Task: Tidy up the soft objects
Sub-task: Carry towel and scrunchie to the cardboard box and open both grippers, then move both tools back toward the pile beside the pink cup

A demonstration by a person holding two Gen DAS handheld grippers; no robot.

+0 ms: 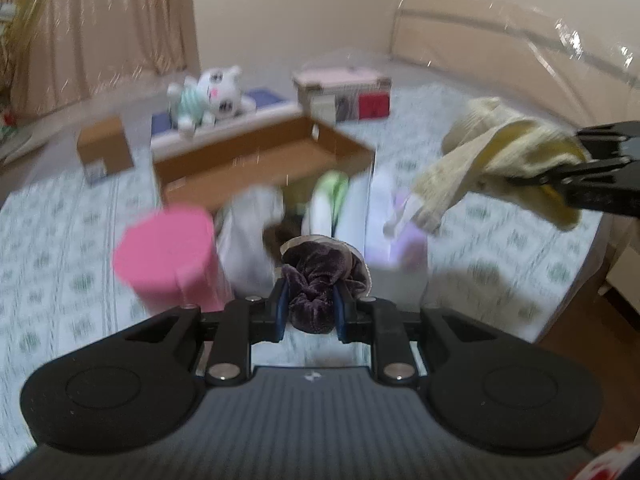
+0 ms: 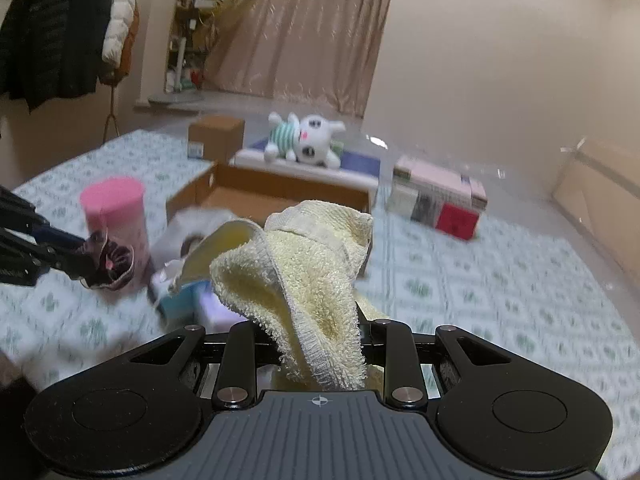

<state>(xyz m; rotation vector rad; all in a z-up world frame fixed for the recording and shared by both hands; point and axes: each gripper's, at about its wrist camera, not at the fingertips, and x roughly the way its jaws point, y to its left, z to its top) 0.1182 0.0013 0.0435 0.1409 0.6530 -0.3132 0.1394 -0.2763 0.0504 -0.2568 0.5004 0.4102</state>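
My left gripper (image 1: 310, 300) is shut on a dark purple velvet scrunchie (image 1: 316, 280), held above the bed; it also shows at the left of the right wrist view (image 2: 108, 264). My right gripper (image 2: 316, 320) is shut on a pale yellow terry towel (image 2: 304, 272) that hangs over its fingers; it shows at the right of the left wrist view (image 1: 500, 156). An open cardboard box (image 1: 256, 156) lies ahead on the bed. Blurred white, green and lilac soft items (image 1: 332, 200) lie in front of it. A white plush toy (image 1: 212, 96) lies behind the box.
A pink cylinder (image 1: 168, 252) stands left of the pile. A small brown carton (image 1: 105, 152) sits at back left, and a pink-topped box (image 1: 344, 96) at back right. The bed has a green-patterned sheet (image 1: 60, 248). Coats (image 2: 60, 28) hang at far left.
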